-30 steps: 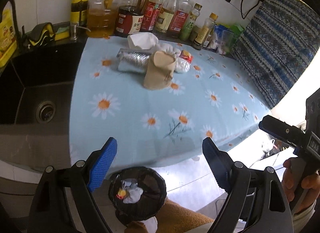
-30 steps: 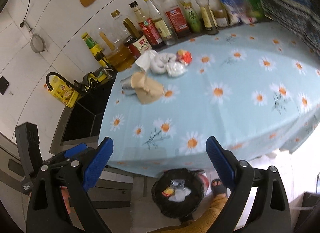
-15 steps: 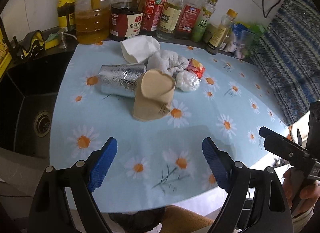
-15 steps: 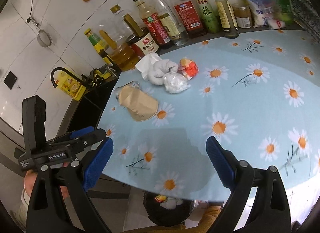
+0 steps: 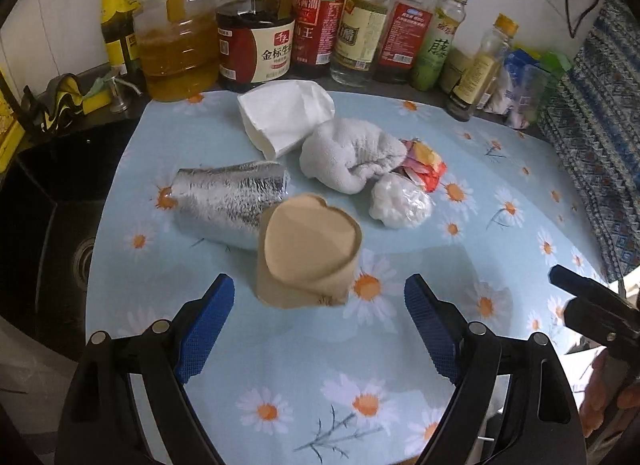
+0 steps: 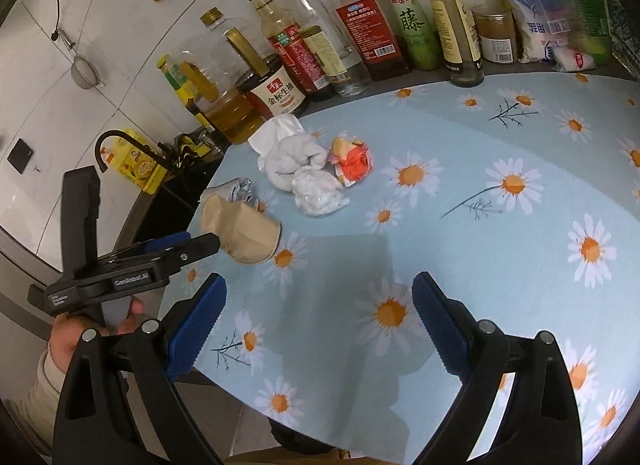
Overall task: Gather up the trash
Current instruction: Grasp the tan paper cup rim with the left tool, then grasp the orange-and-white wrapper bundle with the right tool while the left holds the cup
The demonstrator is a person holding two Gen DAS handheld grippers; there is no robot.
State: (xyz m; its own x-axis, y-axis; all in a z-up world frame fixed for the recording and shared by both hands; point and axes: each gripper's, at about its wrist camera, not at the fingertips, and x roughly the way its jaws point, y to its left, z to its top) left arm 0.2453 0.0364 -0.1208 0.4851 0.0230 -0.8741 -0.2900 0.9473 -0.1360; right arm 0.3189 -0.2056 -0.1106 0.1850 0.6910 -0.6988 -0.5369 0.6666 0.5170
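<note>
Approach step: left claw (image 5: 318,319) and right claw (image 6: 320,317) both wide open, empty; next, left closes on the brown paper cup (image 5: 308,251) on the worktop (image 5: 400,365).

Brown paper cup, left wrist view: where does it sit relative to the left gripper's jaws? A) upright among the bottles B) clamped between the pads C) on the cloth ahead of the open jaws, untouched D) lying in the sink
C: the brown paper cup lies on the daisy tablecloth just beyond the left gripper, whose pads stand wide apart and clear of it.
</note>
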